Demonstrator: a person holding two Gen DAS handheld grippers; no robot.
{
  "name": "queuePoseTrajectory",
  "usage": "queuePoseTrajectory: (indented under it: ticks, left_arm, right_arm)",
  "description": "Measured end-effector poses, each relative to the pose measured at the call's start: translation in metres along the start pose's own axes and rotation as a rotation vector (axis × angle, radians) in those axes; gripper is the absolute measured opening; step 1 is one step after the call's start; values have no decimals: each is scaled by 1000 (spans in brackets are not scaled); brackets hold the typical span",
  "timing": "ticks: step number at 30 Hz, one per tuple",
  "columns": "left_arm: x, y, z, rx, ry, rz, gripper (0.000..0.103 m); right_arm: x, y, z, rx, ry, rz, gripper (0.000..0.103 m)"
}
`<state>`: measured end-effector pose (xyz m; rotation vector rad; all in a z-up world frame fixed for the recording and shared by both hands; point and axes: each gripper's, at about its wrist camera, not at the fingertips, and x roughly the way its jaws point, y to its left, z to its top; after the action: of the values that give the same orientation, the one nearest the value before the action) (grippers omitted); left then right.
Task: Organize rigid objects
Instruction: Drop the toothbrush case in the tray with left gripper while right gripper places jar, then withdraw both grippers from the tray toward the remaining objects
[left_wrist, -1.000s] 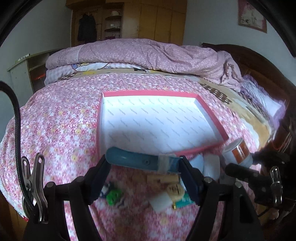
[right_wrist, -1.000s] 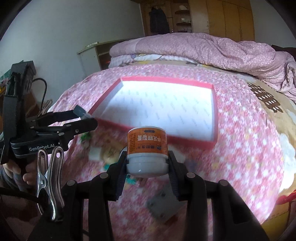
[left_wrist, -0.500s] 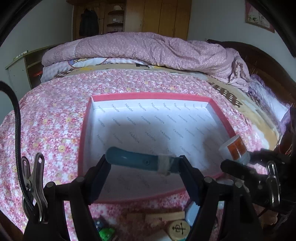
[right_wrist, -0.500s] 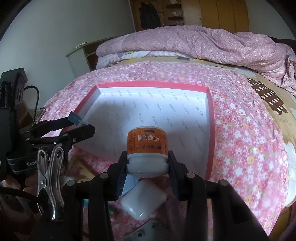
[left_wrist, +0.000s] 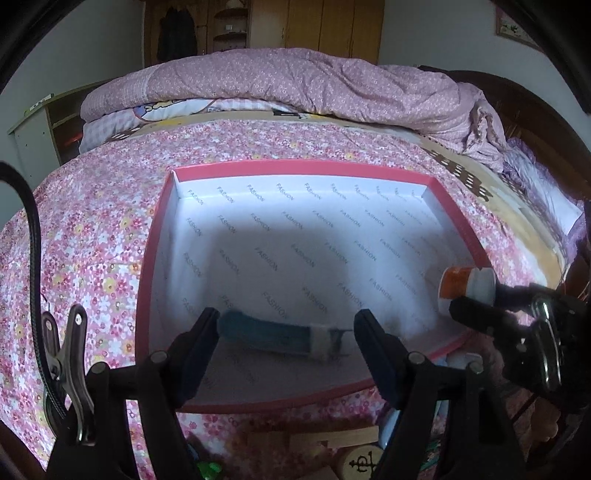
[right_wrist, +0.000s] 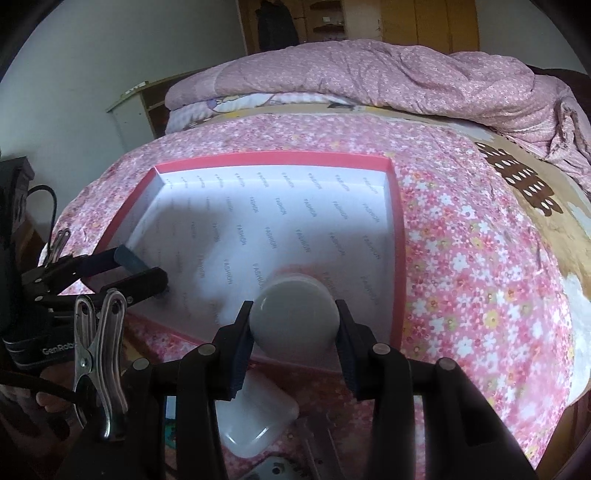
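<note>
A shallow red box (left_wrist: 147, 266) with a white printed lining lies on the flowered bedspread; it also shows in the right wrist view (right_wrist: 397, 229). My left gripper (left_wrist: 284, 332) is open over its near left corner. A teal-handled tool (left_wrist: 266, 334) appears blurred between the fingers, inside the box. My right gripper (right_wrist: 293, 325) is shut on a white jar with an orange label (right_wrist: 293, 319), tipped forward over the box's near right part. The jar also shows in the left wrist view (left_wrist: 467, 286).
Small loose objects lie on the bedspread in front of the box: wooden pieces (left_wrist: 332, 441), a round wooden disc (left_wrist: 360, 461), a green toy (left_wrist: 208, 469), a white case (right_wrist: 255, 424). A folded pink quilt (left_wrist: 295, 81) lies across the far end of the bed.
Both grippers moved forward over the box. My left gripper opened and the teal tool dropped from it into the box. My right gripper tipped the jar forward.
</note>
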<state>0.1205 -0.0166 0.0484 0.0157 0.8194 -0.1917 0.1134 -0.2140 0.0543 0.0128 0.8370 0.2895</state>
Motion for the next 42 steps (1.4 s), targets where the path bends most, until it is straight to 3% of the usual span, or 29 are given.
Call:
queuePoseTrajectory:
  ticks: [5, 10, 42]
  left_arm:
    - [-5, 1, -1, -3, -6, 5, 79]
    - [-12, 3, -2, -10, -16, 12, 79]
    - [-64, 6, -37, -21, -31, 8, 79]
  right_arm:
    - [-8, 4, 0, -24, -32, -12, 43]
    - [-15, 5, -2, -21, -65, -24, 54]
    - [-57, 22, -45, -20, -96, -6, 54]
